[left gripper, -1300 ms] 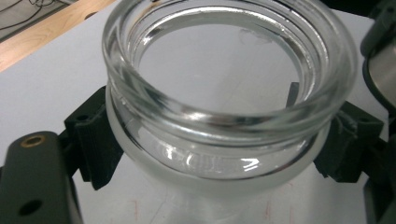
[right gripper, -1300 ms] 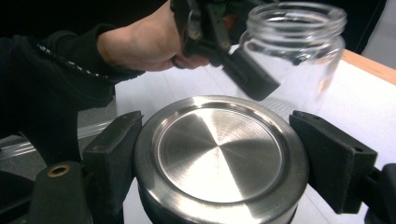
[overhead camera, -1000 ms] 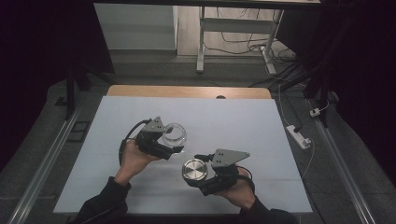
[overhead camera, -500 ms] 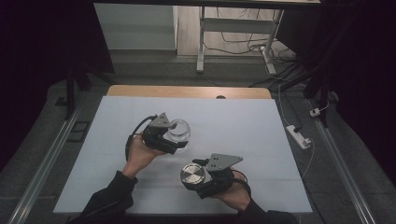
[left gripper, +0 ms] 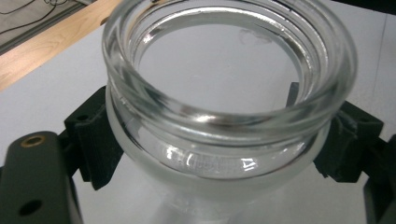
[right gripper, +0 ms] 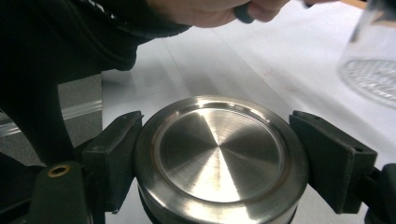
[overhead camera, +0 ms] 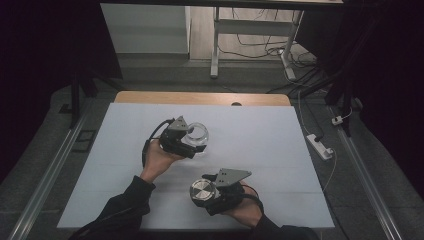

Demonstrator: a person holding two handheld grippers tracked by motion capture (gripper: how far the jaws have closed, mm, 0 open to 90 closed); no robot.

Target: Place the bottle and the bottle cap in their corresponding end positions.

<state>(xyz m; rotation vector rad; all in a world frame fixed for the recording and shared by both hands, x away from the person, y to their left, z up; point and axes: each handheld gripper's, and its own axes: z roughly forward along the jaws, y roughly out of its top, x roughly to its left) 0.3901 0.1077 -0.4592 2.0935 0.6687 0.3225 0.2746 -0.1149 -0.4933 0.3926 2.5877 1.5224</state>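
Glass jar [left gripper: 224,116], empty, in left gripper [overhead camera: 196,141]; metal lid [right gripper: 219,154] in right gripper [overhead camera: 204,192].

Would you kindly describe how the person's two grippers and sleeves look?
Both are black two-jaw tools. The left gripper and right gripper each carry a grey three-cornered plate on top and trail a black cable. In the gripper views the jaws are blocky black pads, with a brass-ringed hole in the body. The sleeves are dark.

jar [overhead camera: 198,135] sitting between left gripper [overhead camera: 192,145] jaws, mid-table [overhead camera: 260,135] | lid [overhead camera: 202,191] lying between right gripper [overhead camera: 200,192] jaws, nearer the person, right of jar, apart
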